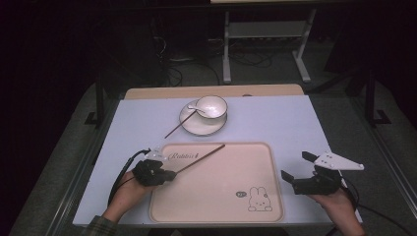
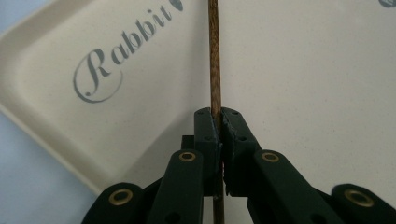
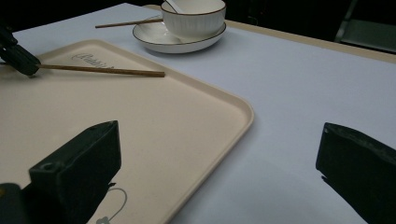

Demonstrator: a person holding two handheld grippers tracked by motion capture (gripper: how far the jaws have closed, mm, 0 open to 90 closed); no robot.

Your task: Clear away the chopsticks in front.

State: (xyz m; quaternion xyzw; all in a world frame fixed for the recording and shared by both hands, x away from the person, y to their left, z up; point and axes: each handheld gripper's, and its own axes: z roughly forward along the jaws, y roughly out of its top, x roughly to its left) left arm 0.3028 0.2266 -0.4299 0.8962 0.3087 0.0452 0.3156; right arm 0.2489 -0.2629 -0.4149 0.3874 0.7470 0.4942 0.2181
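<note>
A brown chopstick [image 1: 201,157] lies across the upper left of the beige tray [image 1: 221,196], its far end past the tray's top rim. My left gripper [image 1: 167,175] is shut on its near end; in the left gripper view the chopstick [image 2: 214,56] runs straight up from between the pinched jaws [image 2: 219,126]. The second chopstick [image 1: 176,128] leans on the white plate [image 1: 202,127], which carries a white bowl [image 1: 212,106] with a spoon [image 1: 195,109]. My right gripper [image 1: 298,171] is open at the tray's right edge, holding nothing; its jaws stand wide apart in the right gripper view.
The tray [image 3: 154,121] sits on a pale mat [image 1: 285,123] covering the table. It has a rabbit drawing [image 1: 258,199] at its lower right and the word "Rabbit" [image 2: 126,46] at its upper left. Dark floor, cables and a metal stand [image 1: 265,44] lie beyond the table's far edge.
</note>
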